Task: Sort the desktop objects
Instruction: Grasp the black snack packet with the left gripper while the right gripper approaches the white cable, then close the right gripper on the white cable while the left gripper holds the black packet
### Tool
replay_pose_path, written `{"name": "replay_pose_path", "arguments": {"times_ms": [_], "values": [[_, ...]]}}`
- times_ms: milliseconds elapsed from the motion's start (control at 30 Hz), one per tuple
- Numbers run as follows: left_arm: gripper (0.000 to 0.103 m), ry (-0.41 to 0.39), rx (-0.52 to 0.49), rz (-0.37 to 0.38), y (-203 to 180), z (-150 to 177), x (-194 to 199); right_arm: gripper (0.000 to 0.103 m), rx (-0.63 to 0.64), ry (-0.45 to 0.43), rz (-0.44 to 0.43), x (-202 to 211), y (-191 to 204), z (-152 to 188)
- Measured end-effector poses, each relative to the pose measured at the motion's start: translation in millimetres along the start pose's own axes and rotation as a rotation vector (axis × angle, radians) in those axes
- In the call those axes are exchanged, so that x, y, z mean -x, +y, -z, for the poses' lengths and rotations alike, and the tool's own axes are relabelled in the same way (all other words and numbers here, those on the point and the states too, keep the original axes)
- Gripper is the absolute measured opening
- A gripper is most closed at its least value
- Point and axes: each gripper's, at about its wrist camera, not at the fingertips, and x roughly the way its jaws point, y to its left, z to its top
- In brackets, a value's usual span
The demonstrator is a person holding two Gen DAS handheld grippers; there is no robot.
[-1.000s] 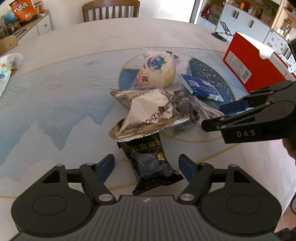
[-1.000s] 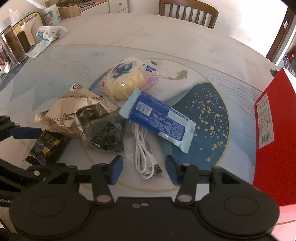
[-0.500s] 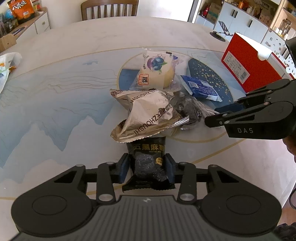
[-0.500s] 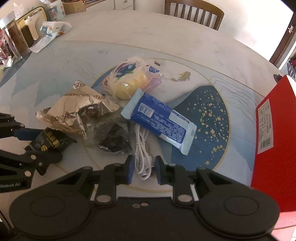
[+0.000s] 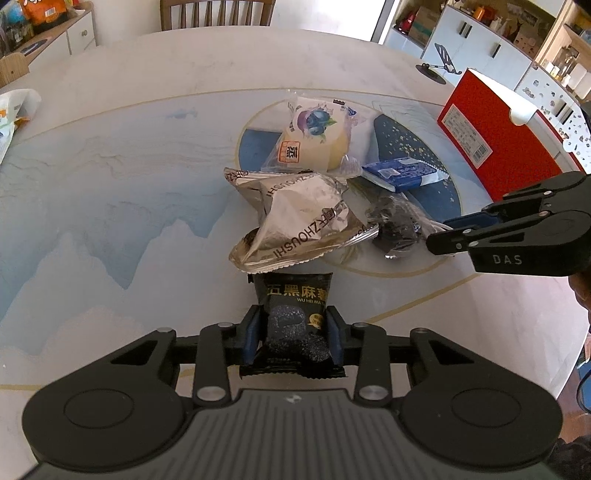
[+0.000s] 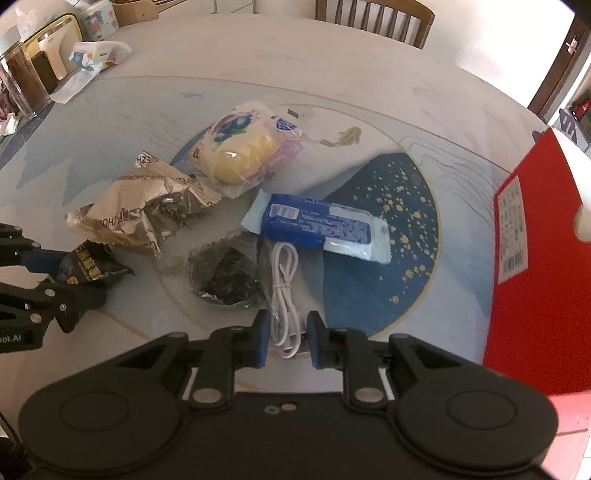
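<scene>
While the round marble-patterned bench [image 5: 110, 192] fills both views under a chair [image 5: 218, 14], your left gripper [image 5: 293, 334] pinches the black snack packet [image 5: 295, 317] at lower centre; your right gripper [image 6: 285, 338] has narrow jaws flanking the white cable [image 6: 282, 291], grip uncertain. Only the right view shows jars [image 6: 18, 81] upper left.

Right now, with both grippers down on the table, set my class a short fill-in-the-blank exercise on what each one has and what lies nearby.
1. The left gripper is shut on a ____ snack packet.
2. Between the right gripper fingers lies a coiled white ____.
3. The blue packet lies beside a box coloured ____.
4. The silver foil bag partly overlaps the packet held by the ____ gripper.

Missing words: black; cable; red; left
</scene>
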Motion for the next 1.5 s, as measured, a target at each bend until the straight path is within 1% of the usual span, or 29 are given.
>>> {"name": "replay_pose_path", "arguments": {"times_ms": [367,567,700,1167,1500], "values": [[0.035,0.009,-0.009,0.03,8,9,6,0.02,-0.037,0.025,-0.025,8,0,15],[0.035,0.012,-0.035,0.041,8,13,9,0.02,-0.075,0.038,-0.042,13,-1,25],[0.035,0.017,-0.031,0.054,10,14,11,0.02,-0.106,0.04,-0.05,17,-3,31],[0.034,0.019,-0.064,0.085,5,19,21,0.019,-0.21,0.024,-0.05,37,-19,54],[0.034,0.0,-0.092,0.104,-5,13,29,0.019,-0.301,-0.02,-0.083,55,-34,60]]}}
